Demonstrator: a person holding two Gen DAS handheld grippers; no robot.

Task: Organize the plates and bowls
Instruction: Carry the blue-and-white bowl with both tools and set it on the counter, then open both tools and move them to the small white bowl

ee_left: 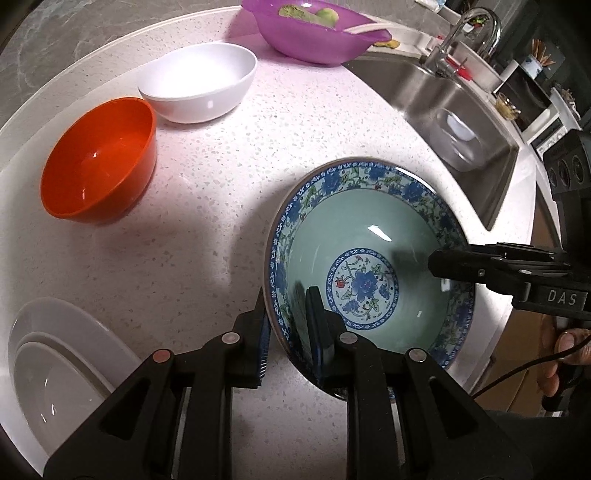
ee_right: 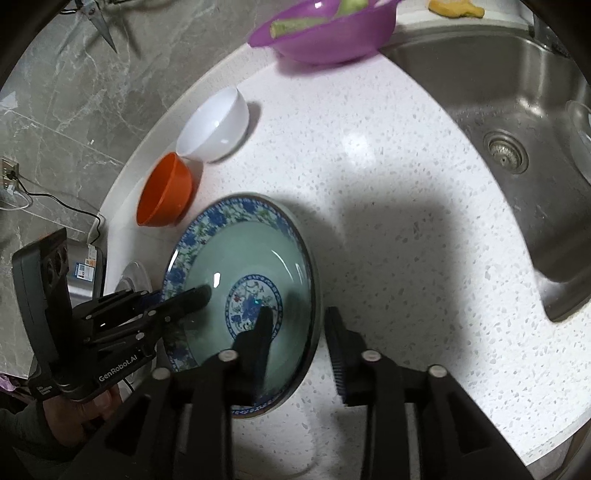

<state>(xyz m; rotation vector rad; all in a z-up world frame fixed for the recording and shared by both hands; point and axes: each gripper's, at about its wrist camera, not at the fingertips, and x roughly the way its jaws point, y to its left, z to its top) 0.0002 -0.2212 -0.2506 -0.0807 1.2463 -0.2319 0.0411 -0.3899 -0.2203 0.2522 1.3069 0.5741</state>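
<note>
The wide celadon-green ceramic bowl with a blue floral rim [ee_left: 369, 258] sat on the white speckled stone surface [ee_left: 221, 184], lower centre-right of the left wrist view, near the steel sink [ee_left: 461, 103] at upper right. Left tool [ee_left: 286, 321] was clenched on the near rim of that bowl, one finger inside, one outside. Right tool [ee_right: 299, 332] straddled the opposite rim but stood released; its outer finger was clear of the wall, with a gap showing in the right wrist view.

Little sorted so far, by the look of it. The glossy orange plastic bowl [ee_left: 98, 162] and the plain white round bowl [ee_left: 199, 81] stood separately, just beside each other, left and upper left. White plates [ee_left: 55, 369], apparently a smaller one nested in a larger, lay lower left. A translucent purple plastic basin holding green vegetable scraps [ee_left: 314, 33] stood at top centre.

Judged: bowls not yet nested, floral bowl probably just set down or about to be placed; stacking of the three bowls remained.
</note>
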